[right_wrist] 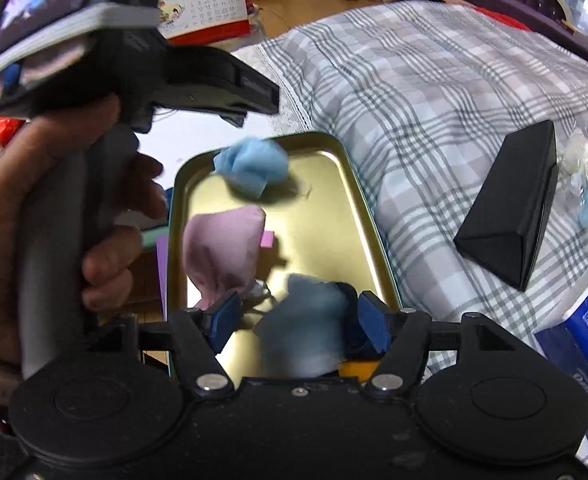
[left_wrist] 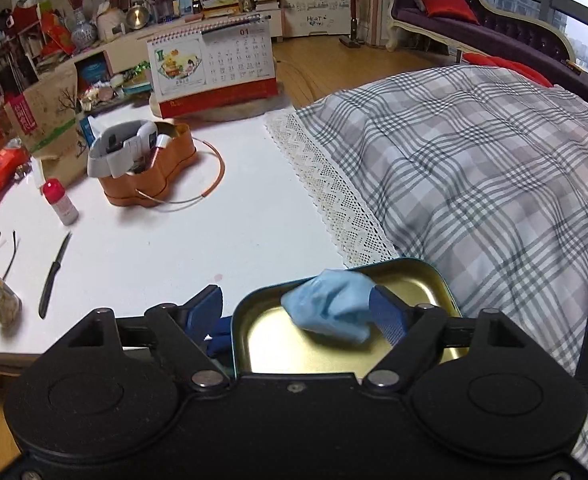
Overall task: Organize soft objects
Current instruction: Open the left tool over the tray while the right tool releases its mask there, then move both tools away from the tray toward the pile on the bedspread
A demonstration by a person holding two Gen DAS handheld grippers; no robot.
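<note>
Left wrist view, light-blue pouch (left_wrist: 330, 304) in tin (left_wrist: 426, 280), touching left hand-held gripper (left_wrist: 298, 312)

Both views are evenly lit by soft daylight from the windows at the upper right. Straight edges are bent by strong fisheye distortion. In the right wrist view, the grey-blue cloth pouch (right_wrist: 306, 320) is blurred, and glare is seen on the gold-lined metal tin (right_wrist: 334, 216).
</note>
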